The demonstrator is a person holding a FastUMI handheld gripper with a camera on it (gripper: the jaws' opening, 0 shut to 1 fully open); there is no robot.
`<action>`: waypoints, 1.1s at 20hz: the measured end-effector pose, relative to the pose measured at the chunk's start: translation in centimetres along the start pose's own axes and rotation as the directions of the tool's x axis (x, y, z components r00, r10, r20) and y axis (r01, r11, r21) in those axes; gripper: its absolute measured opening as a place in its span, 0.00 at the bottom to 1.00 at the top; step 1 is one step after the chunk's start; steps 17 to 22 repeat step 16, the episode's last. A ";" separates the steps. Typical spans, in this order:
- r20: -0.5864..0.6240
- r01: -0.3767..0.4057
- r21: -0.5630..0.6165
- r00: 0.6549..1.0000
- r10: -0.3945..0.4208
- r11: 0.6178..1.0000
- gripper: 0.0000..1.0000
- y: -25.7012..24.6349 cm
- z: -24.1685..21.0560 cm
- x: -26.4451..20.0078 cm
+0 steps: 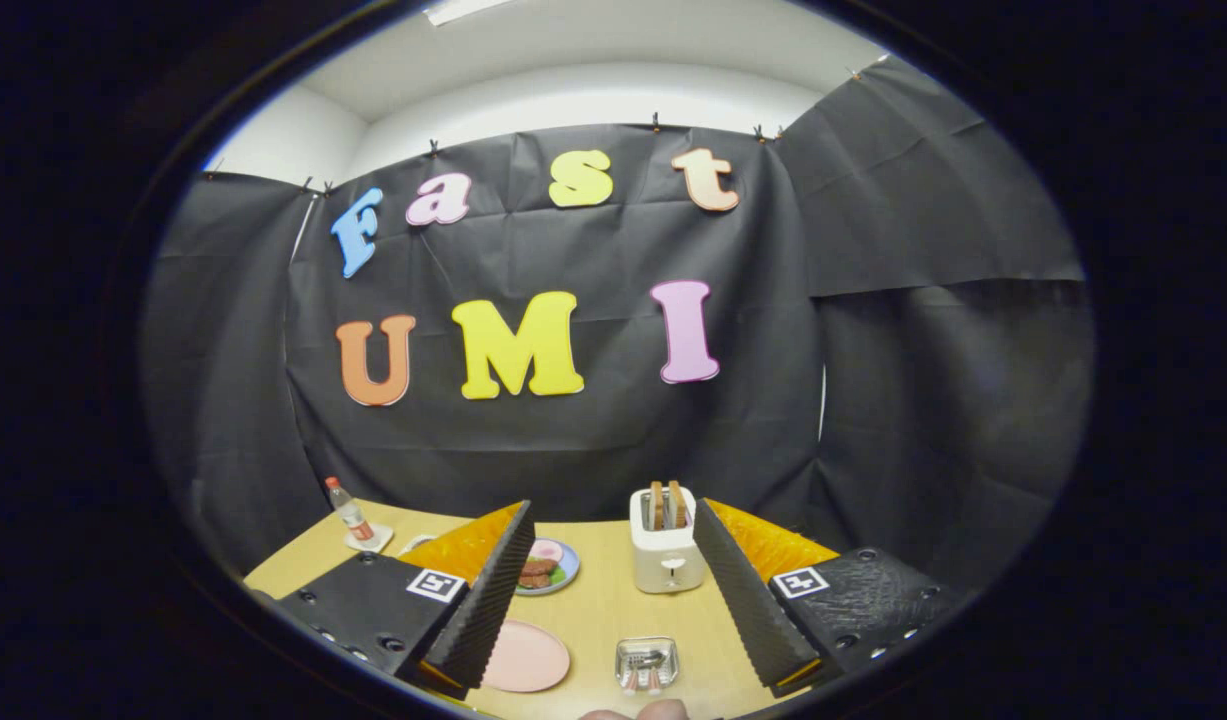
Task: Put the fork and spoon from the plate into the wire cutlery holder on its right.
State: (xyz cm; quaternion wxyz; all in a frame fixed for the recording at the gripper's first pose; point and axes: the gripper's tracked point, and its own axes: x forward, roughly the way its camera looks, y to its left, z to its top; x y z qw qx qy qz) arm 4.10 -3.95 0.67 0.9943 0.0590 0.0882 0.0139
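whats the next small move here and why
Probably just draw the open tool back: the round pink plate between its fingers looks bare, and the wire cutlery holder beside it seems to hold utensils already, though they are too small to name.

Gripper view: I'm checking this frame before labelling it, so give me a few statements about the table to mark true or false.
1. The gripper is open, holding nothing. True.
2. The pink plate carries a fork and spoon. False: it looks bare; cutlery appears to sit in the wire cutlery holder.
3. The toaster has slices in its slots. True.
4. The bottle lies on its side. False: it stands upright.
5. The holder is left of the pink plate. False: it is on its right.
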 end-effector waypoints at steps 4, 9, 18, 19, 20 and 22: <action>0.051 0.006 -0.025 0.999 -0.005 1.000 0.96 -0.6 1.7 -0.7; 0.078 0.018 -0.023 0.997 -0.017 1.000 0.96 -1.7 3.0 -1.4; 0.085 0.035 -0.001 0.996 -0.035 0.999 0.96 -3.3 3.5 -1.9; 0.085 0.035 -0.001 0.996 -0.035 0.999 0.96 -3.3 3.5 -1.9; 0.085 0.035 -0.001 0.996 -0.035 0.999 0.96 -3.3 3.5 -1.9; 0.085 0.035 -0.001 0.996 -0.035 0.999 0.96 -3.3 3.5 -1.9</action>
